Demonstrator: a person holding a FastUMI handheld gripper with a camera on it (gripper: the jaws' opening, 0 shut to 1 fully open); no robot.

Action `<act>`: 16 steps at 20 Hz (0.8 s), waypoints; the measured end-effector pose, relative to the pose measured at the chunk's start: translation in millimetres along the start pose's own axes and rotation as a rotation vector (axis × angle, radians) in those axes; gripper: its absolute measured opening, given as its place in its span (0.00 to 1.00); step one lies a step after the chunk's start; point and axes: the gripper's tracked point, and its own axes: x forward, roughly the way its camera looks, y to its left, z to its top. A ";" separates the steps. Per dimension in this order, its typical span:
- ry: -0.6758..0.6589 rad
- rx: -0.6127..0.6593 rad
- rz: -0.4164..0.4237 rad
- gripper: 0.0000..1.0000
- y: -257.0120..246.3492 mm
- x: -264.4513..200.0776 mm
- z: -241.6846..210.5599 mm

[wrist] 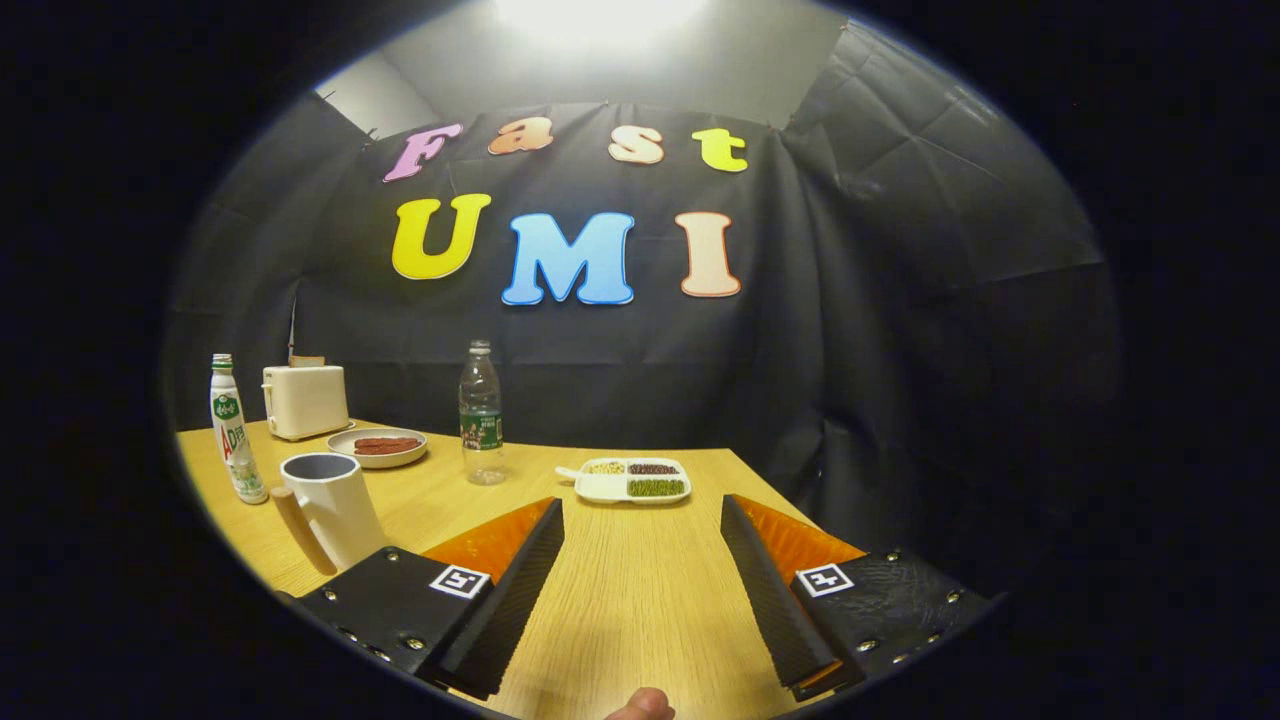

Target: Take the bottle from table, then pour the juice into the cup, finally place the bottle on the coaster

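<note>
Wooden table (640, 600) lies beneath the hand-held gripper (640, 520), fingers spread, holding nothing.

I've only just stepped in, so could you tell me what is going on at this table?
A person holds the gripper open above the wooden table, gripping nothing. Beyond its fingers stand a clear bottle and a divided dish; off to the left are a white cup and a small white drink bottle. Nothing has been picked up yet.
</note>
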 end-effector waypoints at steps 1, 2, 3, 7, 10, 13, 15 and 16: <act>-0.015 0.013 -0.010 0.96 4.6 7.1 9.7; -0.019 0.011 -0.022 0.96 8.1 4.1 12.0; -0.014 -0.003 -0.054 0.96 6.8 1.3 13.2; 0.001 0.026 -0.197 0.96 14.8 -22.0 30.4; -0.023 0.036 -0.226 0.96 48.8 -47.0 43.4; -0.021 0.011 -0.221 0.98 94.6 -64.5 52.1; -0.027 0.014 -0.191 0.98 127.9 -72.6 55.3; -0.034 0.017 -0.171 0.98 144.4 -73.4 57.4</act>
